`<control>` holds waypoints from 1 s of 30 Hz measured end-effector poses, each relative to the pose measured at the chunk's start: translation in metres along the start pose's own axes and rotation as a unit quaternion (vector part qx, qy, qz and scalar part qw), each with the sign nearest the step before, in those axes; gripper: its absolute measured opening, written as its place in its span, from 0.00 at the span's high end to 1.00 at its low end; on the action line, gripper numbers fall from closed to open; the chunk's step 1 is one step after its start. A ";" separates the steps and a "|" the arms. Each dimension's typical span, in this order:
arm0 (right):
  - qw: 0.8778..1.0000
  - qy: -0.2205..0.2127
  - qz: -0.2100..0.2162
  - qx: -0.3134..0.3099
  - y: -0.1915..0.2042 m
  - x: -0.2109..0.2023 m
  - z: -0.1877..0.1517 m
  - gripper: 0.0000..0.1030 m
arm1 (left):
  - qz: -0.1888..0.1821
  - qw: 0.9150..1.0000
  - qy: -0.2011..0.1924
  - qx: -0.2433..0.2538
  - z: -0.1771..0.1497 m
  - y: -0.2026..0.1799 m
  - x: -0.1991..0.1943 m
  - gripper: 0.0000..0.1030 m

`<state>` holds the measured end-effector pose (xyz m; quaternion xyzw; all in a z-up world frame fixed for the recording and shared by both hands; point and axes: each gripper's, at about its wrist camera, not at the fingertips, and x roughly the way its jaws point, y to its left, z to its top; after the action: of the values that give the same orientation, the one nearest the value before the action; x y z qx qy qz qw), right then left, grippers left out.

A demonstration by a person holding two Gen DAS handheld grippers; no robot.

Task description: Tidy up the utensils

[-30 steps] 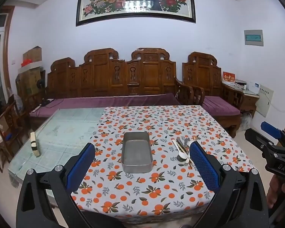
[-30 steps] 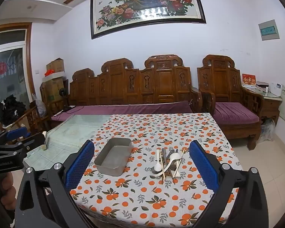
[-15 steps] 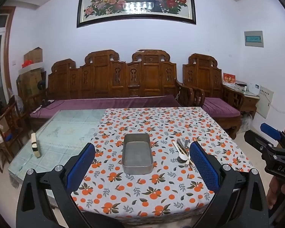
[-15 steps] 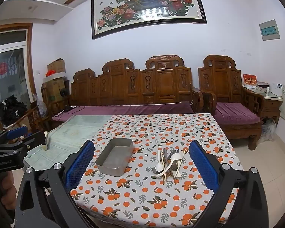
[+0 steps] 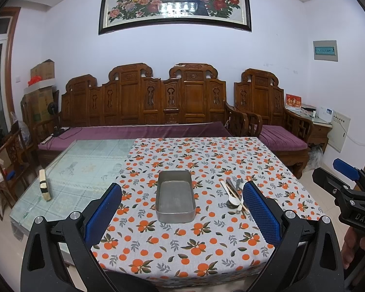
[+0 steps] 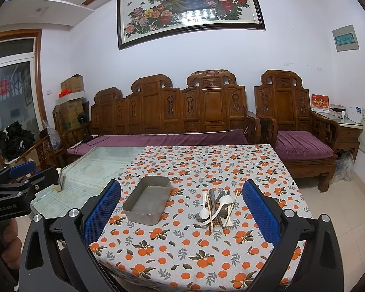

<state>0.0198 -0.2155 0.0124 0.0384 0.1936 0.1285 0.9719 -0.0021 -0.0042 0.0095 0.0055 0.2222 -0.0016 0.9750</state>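
An empty metal tray (image 5: 175,196) sits on the orange-patterned tablecloth (image 5: 197,243); it also shows in the right wrist view (image 6: 146,200). A pile of utensils (image 6: 216,208), white spoons, chopsticks and metal pieces, lies to the tray's right; in the left wrist view the pile (image 5: 233,193) is partly hidden behind a blue pad. My left gripper (image 5: 181,213) is open and empty, short of the tray. My right gripper (image 6: 181,215) is open and empty, short of the pile and tray.
The tablecloth covers the right part of a glass-topped table (image 5: 85,168). A small pale block (image 5: 44,187) stands on the glass at left. A carved wooden sofa (image 5: 146,107) and chair (image 5: 275,119) stand behind the table. The other gripper shows at each view's edge.
Both views have drifted slightly; the table and tray sit a little lower in the frames. Both grippers stay open and empty.
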 end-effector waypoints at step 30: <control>1.000 -0.001 -0.001 -0.001 -0.002 -0.001 -0.001 0.02 | -0.009 1.000 -0.002 -0.001 0.002 0.002 0.001 0.06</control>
<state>0.0192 -0.2176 0.0117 0.0371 0.1922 0.1282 0.9722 -0.0004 -0.0024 0.0115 0.0024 0.2202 -0.0096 0.9754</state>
